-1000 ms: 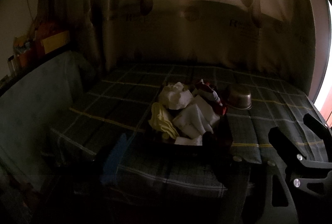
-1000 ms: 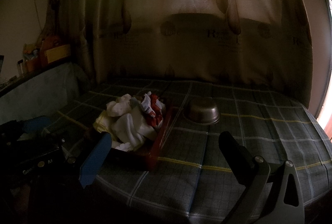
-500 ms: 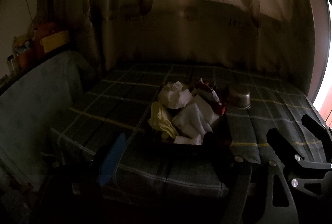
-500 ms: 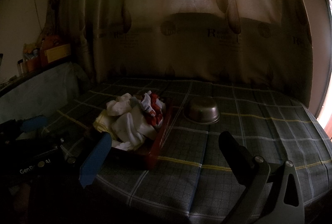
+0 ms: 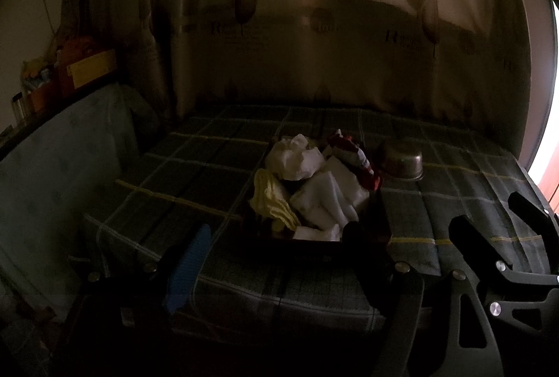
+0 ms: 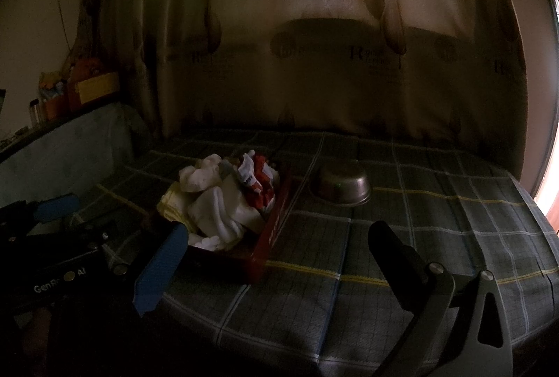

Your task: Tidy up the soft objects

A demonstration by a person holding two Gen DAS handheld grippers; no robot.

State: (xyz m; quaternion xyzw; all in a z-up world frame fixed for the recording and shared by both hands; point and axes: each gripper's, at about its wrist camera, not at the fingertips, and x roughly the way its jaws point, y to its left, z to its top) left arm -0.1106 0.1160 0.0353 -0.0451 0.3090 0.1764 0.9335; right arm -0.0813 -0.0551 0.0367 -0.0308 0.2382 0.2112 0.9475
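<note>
A heap of soft cloths [image 6: 223,202] fills a shallow red tray [image 6: 276,230] on the bed [image 6: 419,237], a little in from its near edge and left of the middle. The cloths are crumpled and rounded: thick white terry pieces [image 5: 325,199] in the centre, a ribbed pale-yellow one [image 5: 269,202] at the tray's left side, and a red-and-white printed one [image 5: 356,160] at its far right corner. Just beside the tray on the right, apart from it, a small round metal bowl [image 6: 344,185] with a dull sheen rests on the bed. The bedcover is a flat woven plaid, grey-green with thin yellow and white lines. A beige curtain [image 6: 314,28] with leaf prints hangs in folds behind. The left hand-held gripper [image 5: 272,258] hangs at the near edge before the tray, its fingers spread wide with nothing between them, one blue-padded, one black. The right hand-held gripper [image 6: 276,258] is likewise wide open and empty over the near edge.
</note>
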